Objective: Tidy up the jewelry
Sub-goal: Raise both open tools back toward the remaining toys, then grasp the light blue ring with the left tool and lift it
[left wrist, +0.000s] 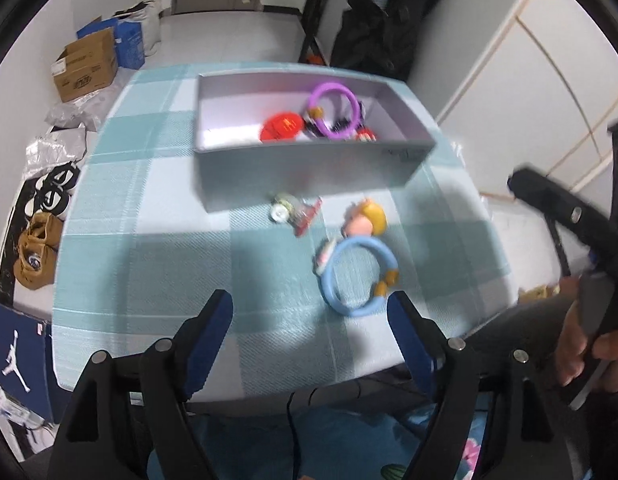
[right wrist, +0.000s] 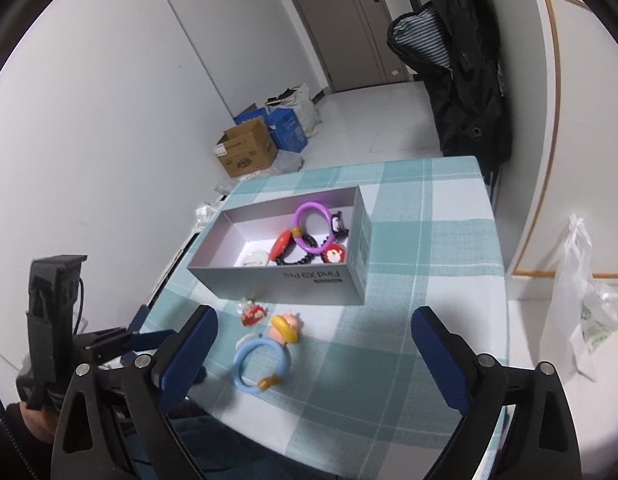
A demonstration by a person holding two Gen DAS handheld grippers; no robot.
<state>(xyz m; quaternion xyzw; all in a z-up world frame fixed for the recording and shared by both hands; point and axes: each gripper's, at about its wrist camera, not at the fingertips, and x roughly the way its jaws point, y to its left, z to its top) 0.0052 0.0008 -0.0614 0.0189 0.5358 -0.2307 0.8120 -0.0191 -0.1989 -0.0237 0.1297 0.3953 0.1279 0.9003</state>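
The left wrist view is pretty smeared, so the small stuff is hard to read there, and the near wall of the grey box (right wrist: pixel 285 280) cuts off the bottom of whatever sits inside it from that angle. From the right wrist view the box contents are clearer: a purple ring (right wrist: pixel 311 227) leaning up toward the far end, a red round piece (right wrist: pixel 282 245) next to it, a string of dark beads (right wrist: pixel 299 258) partly under the ring, a little red-and-white charm (right wrist: pixel 334 255) at the near right corner, a pale round thing (right wrist: pixel 256 258) I can't identify, and something black-and-white (right wrist: pixel 337 224) tucked behind the ring (mostly hidden). Outside the box, on the teal checked tabletop (right wrist: pixel 409 320), there's a blue ring (right wrist: pixel 261 364) with a gold clasp, a pink-and-yellow figure charm (right wrist: pixel 285 328) touching its far side, and a small red-and-clear charm (right wrist: pixel 251 311) just in front of the box wall. The left tool (left wrist: pixel 311 312) is spread wide and holding nothing, hovering above the near edge of the tabletop with the blue ring just beside its right finger. The right tool (right wrist: pixel 313 334) is also spread wide and empty, with the blue ring sitting near its left finger.
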